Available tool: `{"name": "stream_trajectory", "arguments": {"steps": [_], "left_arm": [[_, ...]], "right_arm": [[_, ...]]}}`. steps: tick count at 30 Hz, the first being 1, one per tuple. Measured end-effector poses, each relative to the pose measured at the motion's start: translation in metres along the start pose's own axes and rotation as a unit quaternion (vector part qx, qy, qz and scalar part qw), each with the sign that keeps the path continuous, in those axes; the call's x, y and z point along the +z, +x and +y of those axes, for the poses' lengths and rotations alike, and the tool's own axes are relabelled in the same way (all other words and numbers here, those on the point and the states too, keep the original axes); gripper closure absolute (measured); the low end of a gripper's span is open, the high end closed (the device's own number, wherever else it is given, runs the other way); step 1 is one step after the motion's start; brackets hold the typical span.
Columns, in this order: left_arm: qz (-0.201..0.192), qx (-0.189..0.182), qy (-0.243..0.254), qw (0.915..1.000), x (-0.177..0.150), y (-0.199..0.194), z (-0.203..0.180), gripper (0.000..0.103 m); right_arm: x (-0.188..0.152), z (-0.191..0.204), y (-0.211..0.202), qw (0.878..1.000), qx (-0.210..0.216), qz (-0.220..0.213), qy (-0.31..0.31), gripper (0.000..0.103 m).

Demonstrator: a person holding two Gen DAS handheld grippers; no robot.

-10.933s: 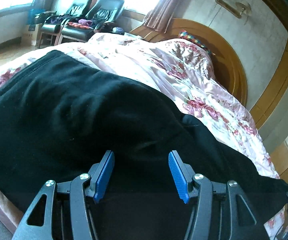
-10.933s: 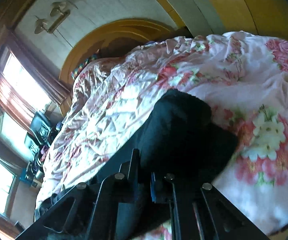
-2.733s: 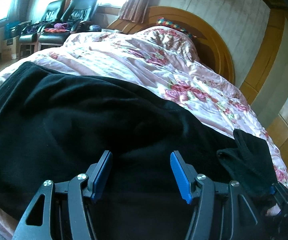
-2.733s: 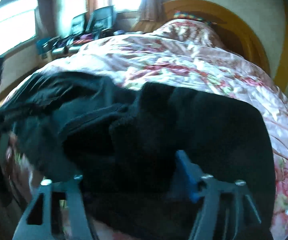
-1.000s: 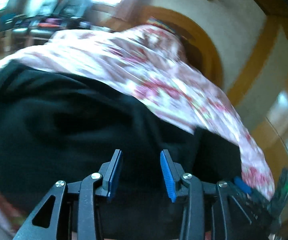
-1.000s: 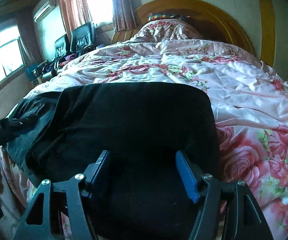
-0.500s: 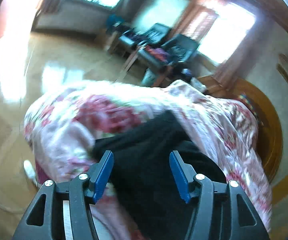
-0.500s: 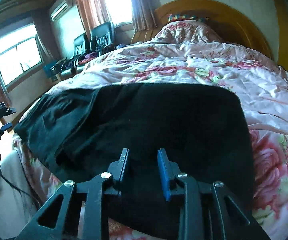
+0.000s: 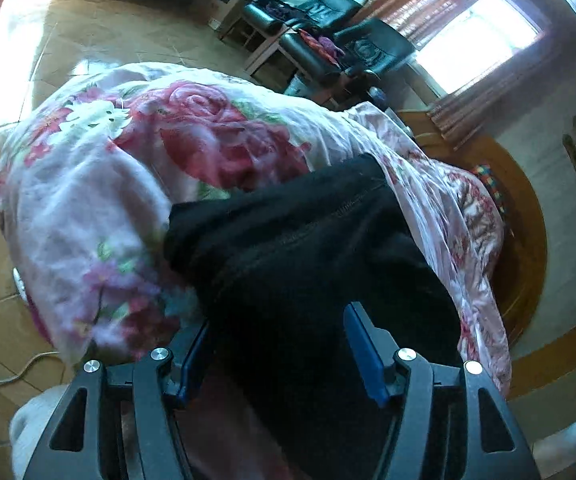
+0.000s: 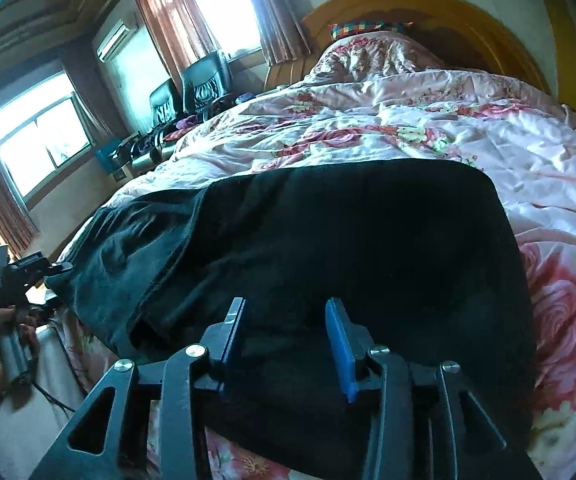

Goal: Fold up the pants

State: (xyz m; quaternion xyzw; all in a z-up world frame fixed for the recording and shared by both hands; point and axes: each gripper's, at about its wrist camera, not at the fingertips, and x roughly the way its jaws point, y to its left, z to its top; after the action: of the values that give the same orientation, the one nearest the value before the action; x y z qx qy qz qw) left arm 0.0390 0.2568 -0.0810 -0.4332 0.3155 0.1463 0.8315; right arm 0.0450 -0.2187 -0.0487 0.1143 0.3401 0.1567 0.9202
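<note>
- One pair of black pants [image 10: 368,248] lies folded on the bed near its foot edge, over a pink floral quilt [image 10: 508,148].
- Seen from the right wrist, the pants form a broad dark slab with a rounded far corner; a top layer lies over a lower one that sticks out to the left, and a seam line runs down between them.
- From the left wrist, the pants [image 9: 312,256] show a stitched seam across the fabric and a rumpled end resting on the quilt [image 9: 136,168] near the bed's corner.
- Fabric looks soft, matte and thick, with shallow wrinkles.
- Left gripper [image 9: 280,344] has just been opening; its blue fingers [image 9: 362,352] stand wide apart with the cloth between them, and the pads do not look to press on it.
- Right gripper [image 10: 288,344] has just been opening too; its fingers [image 10: 340,344] stand at a middling gap above the near edge of the pants, not clamped on the cloth.
- At the left edge of the right wrist view, a hand [image 10: 8,332] holds the other gripper's handle just beside the pants' end.
- Beyond the bed stand a curved wooden headboard [image 10: 448,12], black armchairs [image 10: 196,84] and curtained windows [image 10: 40,136].
</note>
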Motion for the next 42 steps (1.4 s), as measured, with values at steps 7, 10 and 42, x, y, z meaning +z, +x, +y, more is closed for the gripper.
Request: {"name": "stream_trajectory", "arguments": {"steps": [7,10,42], "left_arm": [[-0.013,-0.020,-0.031,0.9992,0.004,0.009,0.007,0.059],[-0.021,-0.034,-0.030,0.9988,0.006,0.001,0.011,0.077],[0.023,-0.290,0.422,0.8590,-0.188,-0.103,-0.268,0.087]], "right_arm": [[-0.001,0.001,0.001,1.000,0.003,0.000,-0.010,0.056],[-0.001,0.002,0.002,1.000,0.002,-0.001,-0.015,0.055],[0.029,-0.101,-0.077,0.974,-0.093,-0.089,0.188,0.043]]}}
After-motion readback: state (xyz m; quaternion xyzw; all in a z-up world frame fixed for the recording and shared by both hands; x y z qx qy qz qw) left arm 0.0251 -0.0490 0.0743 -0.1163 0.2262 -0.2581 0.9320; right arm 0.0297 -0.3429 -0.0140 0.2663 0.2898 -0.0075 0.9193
